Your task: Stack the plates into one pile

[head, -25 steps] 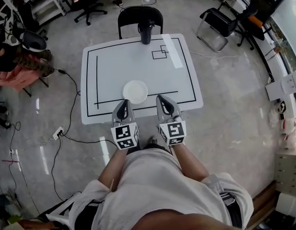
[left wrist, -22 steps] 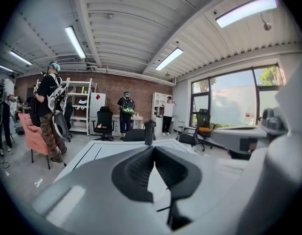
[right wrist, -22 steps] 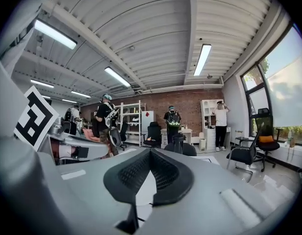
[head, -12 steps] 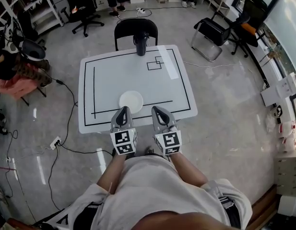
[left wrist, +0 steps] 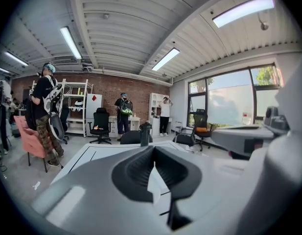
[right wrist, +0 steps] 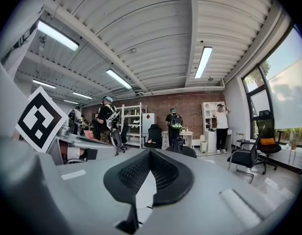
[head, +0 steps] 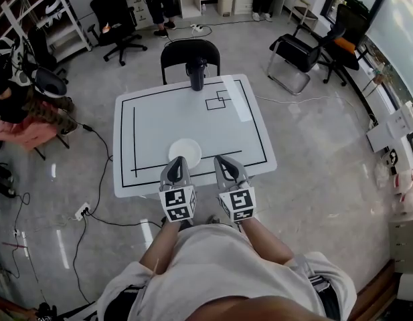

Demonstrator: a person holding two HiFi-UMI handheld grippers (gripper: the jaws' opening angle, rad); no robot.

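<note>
White plates (head: 185,151) sit as one pile on the white table (head: 152,112), near its front edge and just inside the black line. My left gripper (head: 180,158) is shut and holds nothing; its tip is at the pile's near rim. The right gripper (head: 219,158) is also shut and holds nothing, a little to the right of the pile above the front edge. In the left gripper view the dark pads (left wrist: 136,173) meet with no gap. The right gripper view shows its pads (right wrist: 163,173) closed the same way.
A black cylinder (head: 197,74) stands at the table's far edge, with a black chair (head: 190,51) behind it. More chairs (head: 296,49) stand at the right, and shelves (head: 39,19) and cables (head: 99,172) at the left. Several people stand at the room's far end (left wrist: 124,111).
My left gripper has edged slightly closer to the plate pile. The head view has tilted to take in more of the room. The right gripper holds its place.
</note>
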